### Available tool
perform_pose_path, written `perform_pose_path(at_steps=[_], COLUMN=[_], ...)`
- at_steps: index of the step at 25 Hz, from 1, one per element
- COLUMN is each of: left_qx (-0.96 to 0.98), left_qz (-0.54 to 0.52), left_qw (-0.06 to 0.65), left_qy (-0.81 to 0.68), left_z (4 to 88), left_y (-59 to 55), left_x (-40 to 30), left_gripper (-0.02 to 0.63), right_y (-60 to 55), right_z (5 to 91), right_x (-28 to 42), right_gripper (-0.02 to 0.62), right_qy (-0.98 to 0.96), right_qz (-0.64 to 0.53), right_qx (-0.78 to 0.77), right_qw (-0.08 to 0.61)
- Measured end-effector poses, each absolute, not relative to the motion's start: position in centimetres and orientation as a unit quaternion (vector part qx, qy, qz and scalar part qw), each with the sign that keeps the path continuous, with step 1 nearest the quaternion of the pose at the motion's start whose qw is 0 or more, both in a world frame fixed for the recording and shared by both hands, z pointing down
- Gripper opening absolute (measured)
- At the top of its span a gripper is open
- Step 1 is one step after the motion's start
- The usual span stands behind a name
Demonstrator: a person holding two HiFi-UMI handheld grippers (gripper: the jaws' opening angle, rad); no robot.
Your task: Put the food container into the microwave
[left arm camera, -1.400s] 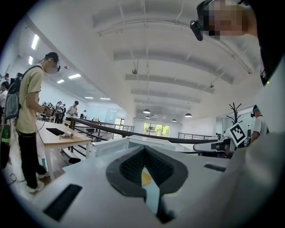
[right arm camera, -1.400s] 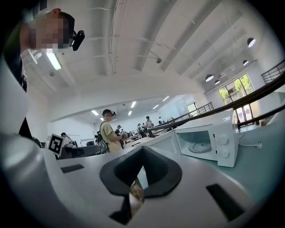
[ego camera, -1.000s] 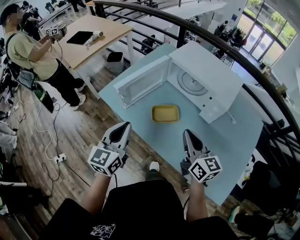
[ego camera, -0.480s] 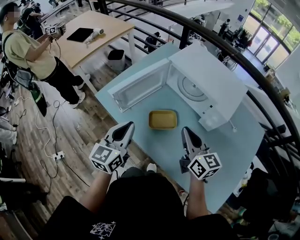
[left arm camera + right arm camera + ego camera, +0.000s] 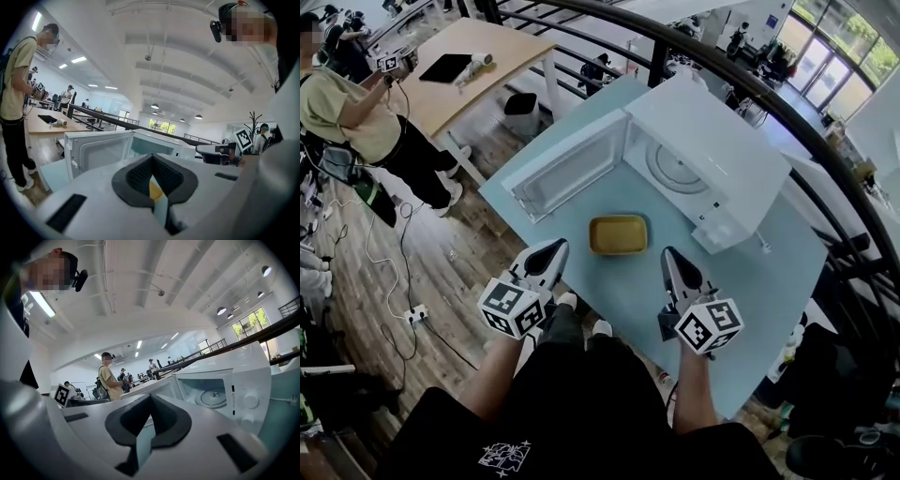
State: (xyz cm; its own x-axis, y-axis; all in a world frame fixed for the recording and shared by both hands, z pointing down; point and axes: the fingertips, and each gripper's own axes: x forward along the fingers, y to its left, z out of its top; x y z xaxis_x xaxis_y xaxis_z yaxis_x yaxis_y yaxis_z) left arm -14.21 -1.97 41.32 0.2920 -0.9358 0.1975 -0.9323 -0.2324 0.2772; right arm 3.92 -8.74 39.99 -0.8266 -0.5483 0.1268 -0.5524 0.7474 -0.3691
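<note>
A shallow yellow food container (image 5: 619,234) lies on the light blue table (image 5: 769,281), just in front of the white microwave (image 5: 727,141). The microwave door (image 5: 565,169) is swung wide open to the left, and the glass turntable (image 5: 678,169) shows inside. My left gripper (image 5: 553,249) hovers at the table's near edge, left of the container, shut and holding nothing. My right gripper (image 5: 667,255) hovers to the container's right, also shut and holding nothing. In the left gripper view a yellow sliver of the container (image 5: 155,190) shows behind the closed jaws, with the microwave (image 5: 161,145) beyond.
A person in a yellow shirt (image 5: 342,103) stands at the left beside a wooden table (image 5: 459,75). A dark curved railing (image 5: 787,122) runs behind the microwave. Cables (image 5: 403,272) lie on the wooden floor at the left.
The head view has drifted a little. Both grippers sit slightly nearer the container than a second ago. The container and the microwave door have not moved on the table.
</note>
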Motion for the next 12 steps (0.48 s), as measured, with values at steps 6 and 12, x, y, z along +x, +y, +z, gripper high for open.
perform_pose_path(at_steps=[6,12], left_qx=[0.798,0.809], left_qz=[0.004,0.023], left_qw=[0.213,0.250], left_qy=[-0.564,-0.532], left_z=[43.7,47.1], left_y=[-4.2,-6.8], left_x=[-13.8,-14.3], left_gripper=[0.006,0.006], right_y=[-8.9,-9.3], right_z=[41.4,43.4], right_x=[2.9,1.7], right_gripper=[0.006,0.006], right_qy=[-0.929,-0.916], right_qz=[0.203,0.221], right_qx=[0.309,0.335], right_qw=[0.018,0.022])
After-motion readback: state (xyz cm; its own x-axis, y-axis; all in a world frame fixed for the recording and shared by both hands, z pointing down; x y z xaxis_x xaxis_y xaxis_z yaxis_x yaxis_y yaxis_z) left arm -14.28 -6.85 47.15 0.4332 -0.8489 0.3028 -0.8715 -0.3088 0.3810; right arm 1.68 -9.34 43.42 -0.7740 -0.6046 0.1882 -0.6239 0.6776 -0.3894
